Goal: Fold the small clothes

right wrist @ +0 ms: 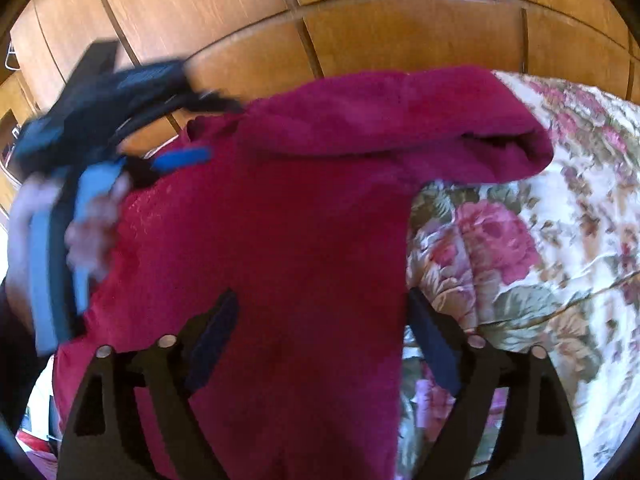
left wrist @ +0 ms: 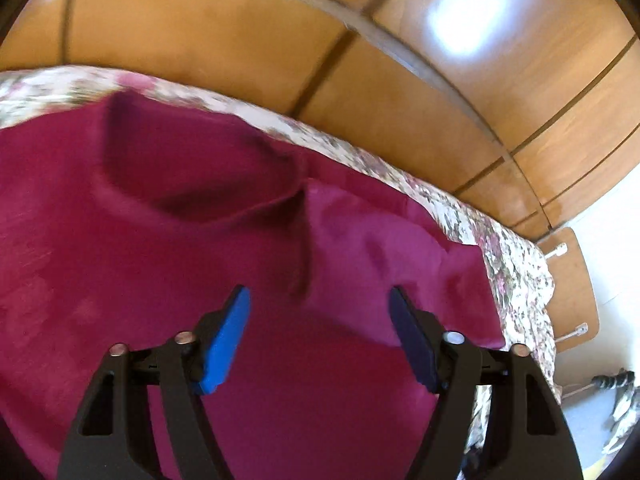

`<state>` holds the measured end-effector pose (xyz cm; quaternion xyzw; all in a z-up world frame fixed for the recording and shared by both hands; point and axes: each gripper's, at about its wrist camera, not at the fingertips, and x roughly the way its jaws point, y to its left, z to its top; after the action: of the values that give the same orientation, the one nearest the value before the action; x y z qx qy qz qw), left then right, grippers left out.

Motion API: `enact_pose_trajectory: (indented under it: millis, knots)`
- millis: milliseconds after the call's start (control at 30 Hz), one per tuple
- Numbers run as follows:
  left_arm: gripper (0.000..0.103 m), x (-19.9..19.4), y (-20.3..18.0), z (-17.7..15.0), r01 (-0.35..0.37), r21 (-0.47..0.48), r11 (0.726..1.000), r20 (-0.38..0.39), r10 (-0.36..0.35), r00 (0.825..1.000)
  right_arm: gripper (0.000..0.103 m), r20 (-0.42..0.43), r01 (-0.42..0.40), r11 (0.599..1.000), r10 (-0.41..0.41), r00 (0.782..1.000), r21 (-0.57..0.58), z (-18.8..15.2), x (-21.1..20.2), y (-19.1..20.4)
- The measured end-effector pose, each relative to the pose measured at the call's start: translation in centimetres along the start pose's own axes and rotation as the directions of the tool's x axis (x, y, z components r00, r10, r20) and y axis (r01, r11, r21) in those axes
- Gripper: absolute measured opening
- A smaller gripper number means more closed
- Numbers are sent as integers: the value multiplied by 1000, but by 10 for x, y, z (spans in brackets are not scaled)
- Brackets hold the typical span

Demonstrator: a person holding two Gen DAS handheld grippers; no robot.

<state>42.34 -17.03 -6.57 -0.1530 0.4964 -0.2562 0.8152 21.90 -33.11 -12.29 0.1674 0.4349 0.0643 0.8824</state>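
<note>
A crimson knit garment [left wrist: 200,240] lies spread on a flowered bedspread [left wrist: 512,264]. My left gripper [left wrist: 319,292] hovers over its right part, jaws apart, with only cloth below and nothing pinched. In the right wrist view the same garment [right wrist: 280,220] fills the middle, and a sleeve [right wrist: 400,120] lies folded across its far end. My right gripper [right wrist: 320,294] is open wide over the garment's right edge, one finger above the cloth and one above the bedspread [right wrist: 520,240]. At the left of that view the other gripper shows blurred in a person's hand [right wrist: 92,232], with a blue pad [right wrist: 182,159] over the cloth.
Wooden wardrobe doors [left wrist: 240,40] rise right behind the bed. A wooden bed end [left wrist: 572,280] stands at the right, with pale floor and some loose things [left wrist: 616,400] beyond it. The bedspread extends bare to the right of the garment.
</note>
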Motion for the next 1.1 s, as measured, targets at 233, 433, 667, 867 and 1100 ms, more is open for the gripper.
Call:
enact_pose_trajectory:
  millis: [233, 433, 667, 867, 1100]
  knots:
    - [8, -8, -35, 27, 40, 103, 994, 42, -44, 998, 95, 2, -43, 999, 43, 999, 20, 4, 5, -9]
    - [8, -116, -25, 42, -17, 169, 985, 310, -37, 950, 96, -2, -42, 999, 42, 999, 20, 5, 4, -14]
    - [8, -129, 54, 24, -203, 84, 976, 285, 172, 943, 97, 39, -39, 999, 40, 998, -26, 19, -31, -9]
    - [8, -125, 102, 2, -254, 39, 966, 249, 236, 939, 86, 129, -65, 998, 62, 990, 20, 66, -49, -3]
    - [8, -148, 95, 6, -265, 66, 962, 363, 224, 905, 77, 132, 98, 994, -90, 987, -52, 140, 21, 39]
